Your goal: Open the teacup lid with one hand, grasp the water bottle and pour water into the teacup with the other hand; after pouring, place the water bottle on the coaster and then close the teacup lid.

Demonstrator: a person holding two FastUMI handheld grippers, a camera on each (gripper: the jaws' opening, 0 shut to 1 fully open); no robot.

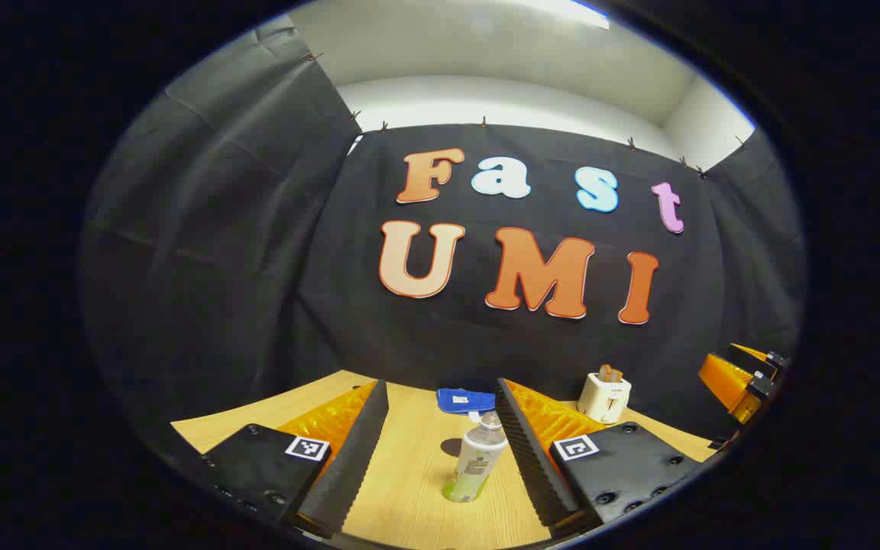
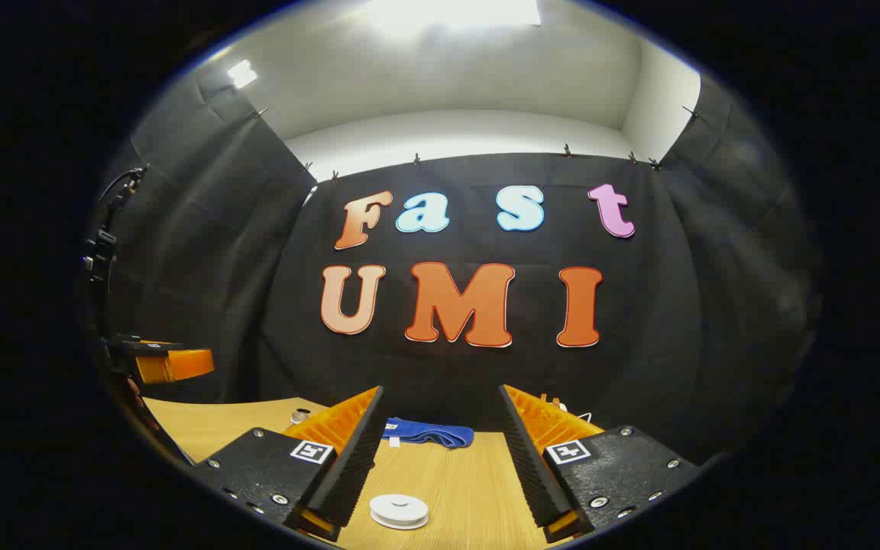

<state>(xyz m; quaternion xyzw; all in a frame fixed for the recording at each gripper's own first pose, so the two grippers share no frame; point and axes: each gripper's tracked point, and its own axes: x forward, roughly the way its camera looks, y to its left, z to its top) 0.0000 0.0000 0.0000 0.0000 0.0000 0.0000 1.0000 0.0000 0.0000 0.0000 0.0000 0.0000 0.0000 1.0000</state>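
Black cloth is hung behind a wooden worktop (image 1: 409, 489). At its far edge a blue cloth (image 1: 464, 400) is laid, with a white toaster (image 1: 605, 397) towards the far right corner. In the left gripper view, the left gripper (image 1: 440, 451) is held open, and the water bottle (image 1: 477, 458) is seen upright between its fingers, untouched. In the right gripper view, the right gripper (image 2: 440, 458) is likewise spread open, and the white coaster (image 2: 399, 510) is seen lying flat between its fingers, nearer the left one.
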